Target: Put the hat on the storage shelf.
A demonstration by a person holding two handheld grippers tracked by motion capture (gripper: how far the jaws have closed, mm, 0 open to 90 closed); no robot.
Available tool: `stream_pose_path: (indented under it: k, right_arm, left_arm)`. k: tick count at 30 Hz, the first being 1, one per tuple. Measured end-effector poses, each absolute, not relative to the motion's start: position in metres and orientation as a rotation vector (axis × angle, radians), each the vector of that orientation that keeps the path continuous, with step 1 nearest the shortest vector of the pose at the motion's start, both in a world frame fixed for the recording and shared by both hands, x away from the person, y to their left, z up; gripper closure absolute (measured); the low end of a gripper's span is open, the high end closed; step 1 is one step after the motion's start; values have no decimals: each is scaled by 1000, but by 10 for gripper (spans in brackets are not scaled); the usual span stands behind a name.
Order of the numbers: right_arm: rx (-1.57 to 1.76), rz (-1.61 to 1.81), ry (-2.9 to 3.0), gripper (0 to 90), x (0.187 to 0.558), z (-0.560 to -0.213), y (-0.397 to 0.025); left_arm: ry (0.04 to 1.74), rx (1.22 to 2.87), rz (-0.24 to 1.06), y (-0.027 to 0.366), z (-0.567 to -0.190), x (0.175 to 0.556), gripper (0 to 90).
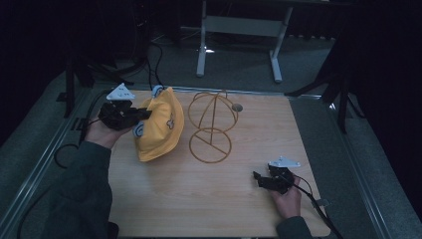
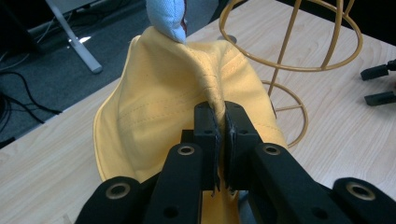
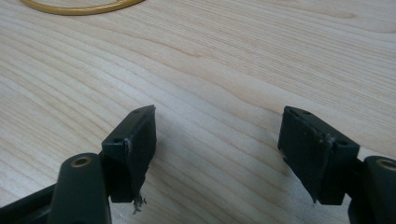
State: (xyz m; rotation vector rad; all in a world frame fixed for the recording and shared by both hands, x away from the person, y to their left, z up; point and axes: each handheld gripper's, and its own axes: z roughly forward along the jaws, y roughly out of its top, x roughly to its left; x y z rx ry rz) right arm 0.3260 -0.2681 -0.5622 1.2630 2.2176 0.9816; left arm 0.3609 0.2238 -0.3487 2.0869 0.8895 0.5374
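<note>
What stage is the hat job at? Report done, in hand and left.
Done: the left gripper has pinched a fold of the yellow hat, jaws shut on the fabric. In hand: the hat is held beside the wire hat stand, not on it. Left, probably: setting it over the stand's dome. The right gripper is open over the bare table.

Wire hat stand [image 1: 213,127], yellow, upright on wood table [image 1: 199,199], just right of left tongs, well ahead-left of right tongs. Metal desk legs [image 1: 239,45] on floor beyond, cables [image 1: 149,59] too.
</note>
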Motion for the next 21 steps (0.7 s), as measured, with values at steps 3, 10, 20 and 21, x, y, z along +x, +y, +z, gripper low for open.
stream_pose_path:
  k: [3,10,20,21]
  right_arm:
    - [1263,981,2217,277,326,-562,-268]
    - [1260,981,2217,277,326,-562,-268]
    - [1259,981,2217,277,326,-562,-268]
    - [1260,982,2217,277,326,-562,-268]
  left_arm:
    - [881,2088,544,224,-346,361,857]
    - [859,2061,527,228,-343,363,857]
    - [832,2043,498,233,-341,364,857]
    - [828,2045,494,233,-341,364,857]
